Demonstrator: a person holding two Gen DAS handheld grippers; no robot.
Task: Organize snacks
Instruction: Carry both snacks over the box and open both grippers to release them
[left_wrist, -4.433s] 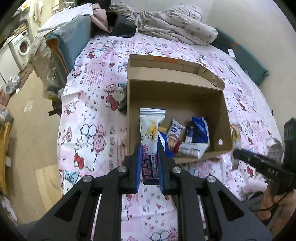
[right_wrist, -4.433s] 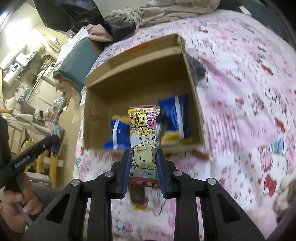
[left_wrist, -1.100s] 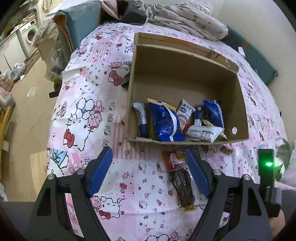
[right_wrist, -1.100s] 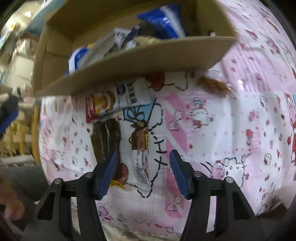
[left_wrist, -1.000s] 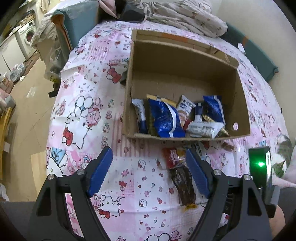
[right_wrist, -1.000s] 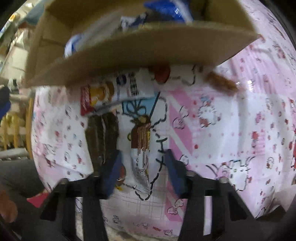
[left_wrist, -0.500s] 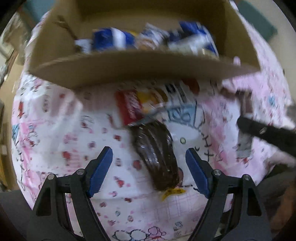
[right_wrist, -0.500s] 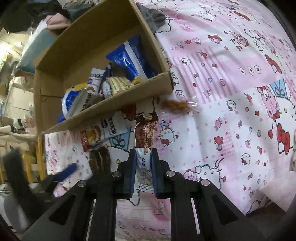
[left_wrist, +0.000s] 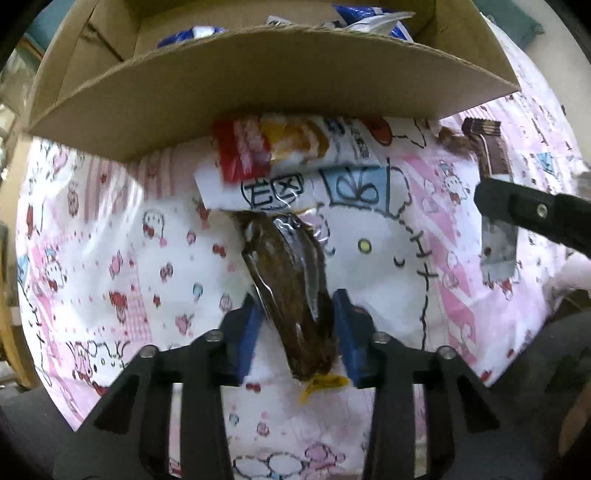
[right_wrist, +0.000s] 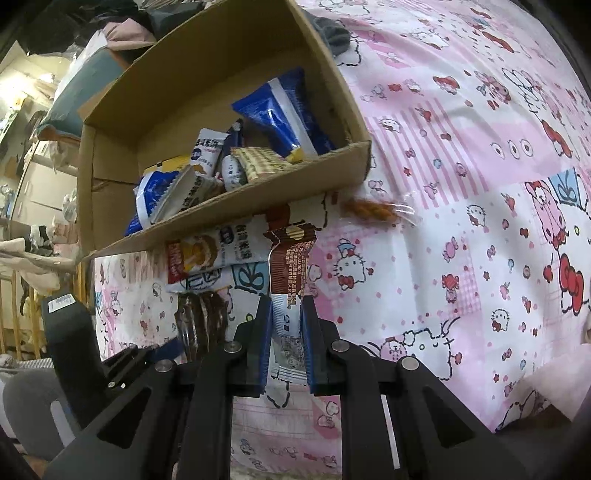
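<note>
Because the cardboard box (right_wrist: 221, 92) on the bed is where snacks are gathered, the left gripper (left_wrist: 297, 325) has just been closing its jaws around the clear-wrapped dark brown pastry (left_wrist: 288, 280) lying before the box. The right gripper (right_wrist: 286, 332), jaws fully clamped, holds a slim brown-and-white wafer packet (right_wrist: 290, 273) raised just in front of the box's near wall.

The left wrist view looks straight down, close over the bedsheet (left_wrist: 110, 236) at the box's (left_wrist: 258, 70) near wall. The right wrist view slants down from higher, facing into the box (right_wrist: 221, 99). Both share that wall.
</note>
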